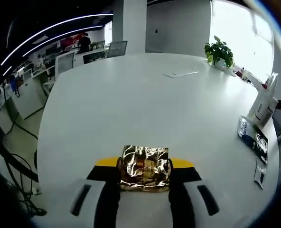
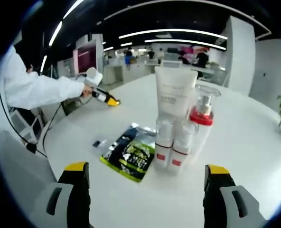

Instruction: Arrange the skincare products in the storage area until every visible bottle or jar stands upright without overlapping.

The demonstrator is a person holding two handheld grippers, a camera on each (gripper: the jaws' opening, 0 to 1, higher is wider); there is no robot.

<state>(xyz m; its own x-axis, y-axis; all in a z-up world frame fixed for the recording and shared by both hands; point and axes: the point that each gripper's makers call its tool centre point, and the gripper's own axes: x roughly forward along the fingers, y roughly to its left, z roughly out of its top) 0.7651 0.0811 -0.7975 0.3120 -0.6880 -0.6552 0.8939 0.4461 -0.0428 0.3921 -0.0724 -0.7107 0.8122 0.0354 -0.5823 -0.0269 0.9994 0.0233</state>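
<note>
My left gripper (image 1: pixel 145 166) is shut on a crinkled gold foil packet (image 1: pixel 145 168), held low over the white table (image 1: pixel 131 104). At this view's right edge stand a white tube (image 1: pixel 263 102) and flat sachets (image 1: pixel 255 142). My right gripper (image 2: pixel 147 190) is open, jaws wide apart, nothing between them. Ahead of it a tall white tube (image 2: pixel 174 92), a clear pump bottle with a red collar (image 2: pixel 202 118) and two small clear-capped bottles (image 2: pixel 164 140) (image 2: pixel 182 142) stand upright, close together. A green-and-black sachet (image 2: pixel 128 152) lies flat to their left. The left gripper (image 2: pixel 102 97) appears far left, held by a white-sleeved arm.
A small dark sachet (image 2: pixel 98 143) lies beside the green one. A potted plant (image 1: pixel 220 51) and a sheet of paper (image 1: pixel 181 74) sit at the table's far side. Office desks and chairs (image 1: pixel 64 61) stand beyond the table's left edge.
</note>
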